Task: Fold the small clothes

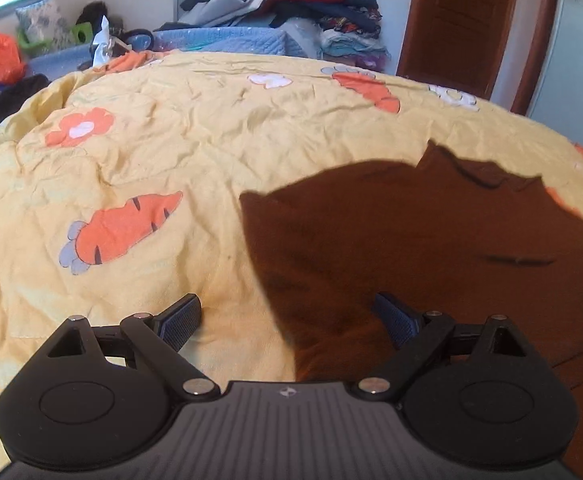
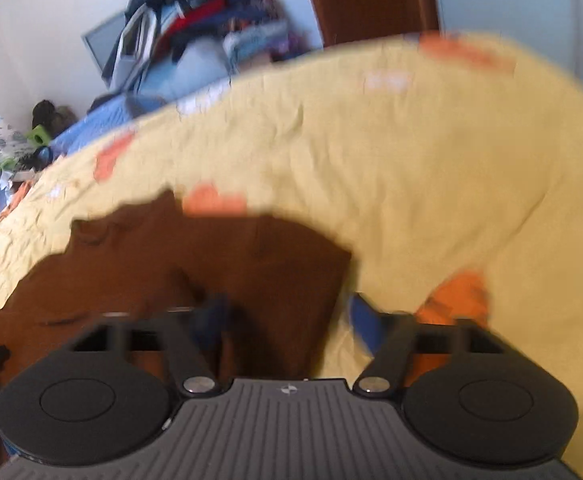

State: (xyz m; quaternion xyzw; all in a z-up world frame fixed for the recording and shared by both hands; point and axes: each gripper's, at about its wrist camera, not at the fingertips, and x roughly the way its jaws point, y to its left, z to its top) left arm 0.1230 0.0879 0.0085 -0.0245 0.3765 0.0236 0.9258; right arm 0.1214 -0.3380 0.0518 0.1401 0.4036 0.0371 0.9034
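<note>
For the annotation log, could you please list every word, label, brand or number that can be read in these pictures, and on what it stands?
No readable text in either view.
A small pale emblem on the left tongs' body: a logo, no letters.
The same emblem on the right tongs' body: blurred, no letters.
The yellow bedspread carries only carrot and flower prints.
The brown garment shows no label.

The small brown shirt (image 1: pixel 411 240) lies spread out on a yellow bed cover (image 1: pixel 211 152) with orange carrots and flowers on it. It is dark brown and soft, with a few little creases. Its far edge is wavy and bumpy. One corner sticks out to the side. In the right wrist view the brown shirt (image 2: pixel 211 272) looks blurry, lying flat.
</note>
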